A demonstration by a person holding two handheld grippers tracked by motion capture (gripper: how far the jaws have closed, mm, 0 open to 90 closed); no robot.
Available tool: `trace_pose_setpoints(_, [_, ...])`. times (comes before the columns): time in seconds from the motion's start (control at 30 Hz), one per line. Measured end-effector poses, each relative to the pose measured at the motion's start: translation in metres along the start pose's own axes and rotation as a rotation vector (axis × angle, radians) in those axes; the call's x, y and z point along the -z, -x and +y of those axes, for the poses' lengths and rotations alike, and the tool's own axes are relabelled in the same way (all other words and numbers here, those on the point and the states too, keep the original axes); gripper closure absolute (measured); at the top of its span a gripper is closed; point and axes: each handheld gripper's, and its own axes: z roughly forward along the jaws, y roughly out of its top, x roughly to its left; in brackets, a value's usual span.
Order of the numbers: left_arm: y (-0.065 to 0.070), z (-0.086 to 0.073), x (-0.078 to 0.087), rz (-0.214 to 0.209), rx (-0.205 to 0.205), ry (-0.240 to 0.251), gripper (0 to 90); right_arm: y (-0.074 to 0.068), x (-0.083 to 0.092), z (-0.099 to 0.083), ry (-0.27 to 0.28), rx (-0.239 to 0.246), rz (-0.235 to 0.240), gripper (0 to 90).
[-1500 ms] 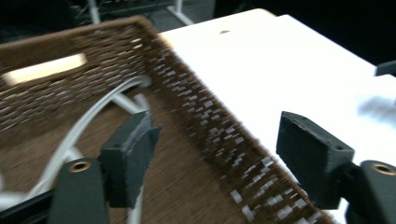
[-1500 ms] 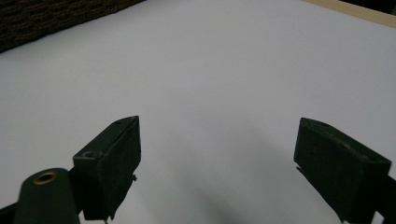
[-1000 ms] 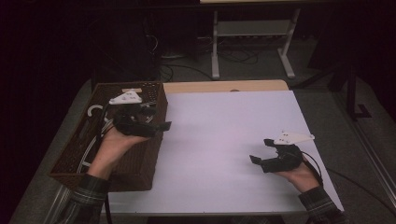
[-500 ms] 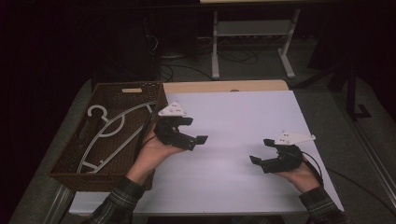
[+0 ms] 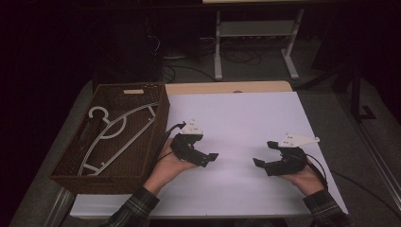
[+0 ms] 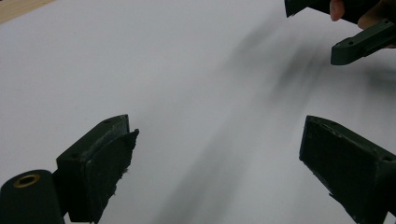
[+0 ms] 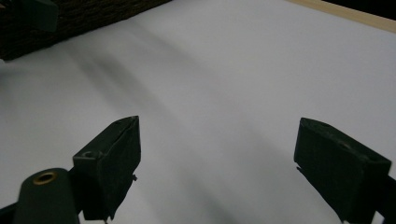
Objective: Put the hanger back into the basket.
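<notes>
My left gripper is held over the white table top, just right of the basket, and points right. In the left gripper view its jaws stand wide apart with only bare white surface between them. My right gripper rests at the front right, pointing left towards the other one. Its jaws are open too and hold nothing. The right gripper's jaw shows at the top right of the left gripper view.
A dark woven basket stands at the table's left edge, with white clothes hangers lying inside. The basket's wall shows at the top left of the right gripper view. A wooden strip runs along the far edge.
My left gripper has come away from above the basket, moving right and towards the front over the white surface. The right gripper has stayed where it was.
</notes>
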Motion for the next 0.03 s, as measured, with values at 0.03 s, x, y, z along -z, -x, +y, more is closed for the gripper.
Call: trace_pose_setpoints(0.03, [0.0003,-0.0010,-0.0011,0.003,0.001,0.002,9.3,-0.0002,0.0001,-0.0006,-0.001,0.000,0.000,13.9])
